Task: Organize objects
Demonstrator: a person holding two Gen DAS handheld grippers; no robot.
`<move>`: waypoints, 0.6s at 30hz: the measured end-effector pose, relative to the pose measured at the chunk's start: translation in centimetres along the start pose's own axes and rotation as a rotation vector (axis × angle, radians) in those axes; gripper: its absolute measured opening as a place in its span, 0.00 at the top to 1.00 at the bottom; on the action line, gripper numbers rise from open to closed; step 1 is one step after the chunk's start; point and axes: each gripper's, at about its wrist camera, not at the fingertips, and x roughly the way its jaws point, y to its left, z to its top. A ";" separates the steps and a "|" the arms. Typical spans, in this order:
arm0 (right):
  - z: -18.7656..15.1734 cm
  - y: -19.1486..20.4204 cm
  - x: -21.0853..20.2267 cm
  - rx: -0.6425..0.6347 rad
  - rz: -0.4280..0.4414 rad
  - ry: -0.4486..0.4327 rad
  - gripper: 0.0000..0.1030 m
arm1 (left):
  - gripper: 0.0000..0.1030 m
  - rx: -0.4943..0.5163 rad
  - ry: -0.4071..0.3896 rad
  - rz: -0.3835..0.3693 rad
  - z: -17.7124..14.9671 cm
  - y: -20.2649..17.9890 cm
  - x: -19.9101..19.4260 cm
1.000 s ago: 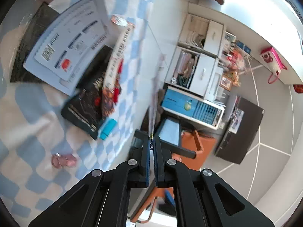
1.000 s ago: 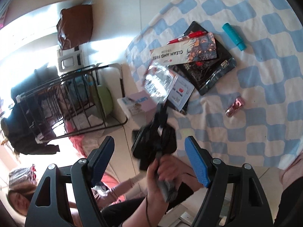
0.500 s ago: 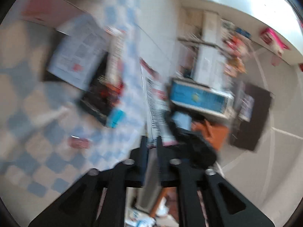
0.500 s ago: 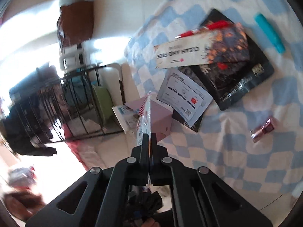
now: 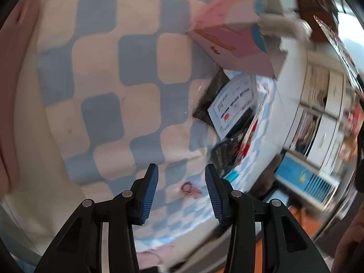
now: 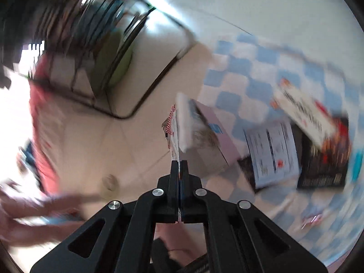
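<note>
A soft, matt checked cloth [image 5: 127, 95] in blue and cream covers the tabletop across the left view. Upper right, the pink box [image 5: 236, 43] looks like smooth cardboard. The left gripper [image 5: 180, 191] has matt black plastic arms, ribbed blue rubbery fingers [image 5: 150, 188] and shiny metal pins. The right gripper [image 6: 179, 168] pinches a glossy thin packet [image 6: 173, 136].

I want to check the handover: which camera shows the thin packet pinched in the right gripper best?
The right wrist view: the right gripper is shut on the thin packet, seen edge-on, sticking up from between the pads beside the pink box. The left wrist view does not show that packet; the left gripper is opening with nothing between its jaws.
</note>
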 end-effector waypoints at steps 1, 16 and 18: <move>0.5 1.4 0.9 -0.056 -0.054 0.011 0.99 | 0.61 -0.022 -0.003 -0.006 0.4 -0.1 0.4; 1.1 3.5 6.5 -0.243 -0.292 0.106 0.43 | 0.61 0.041 0.020 0.025 1.3 -2.6 7.0; 0.7 1.9 4.5 -0.157 -0.207 0.090 0.38 | 0.61 0.044 0.009 0.028 1.4 -2.7 7.6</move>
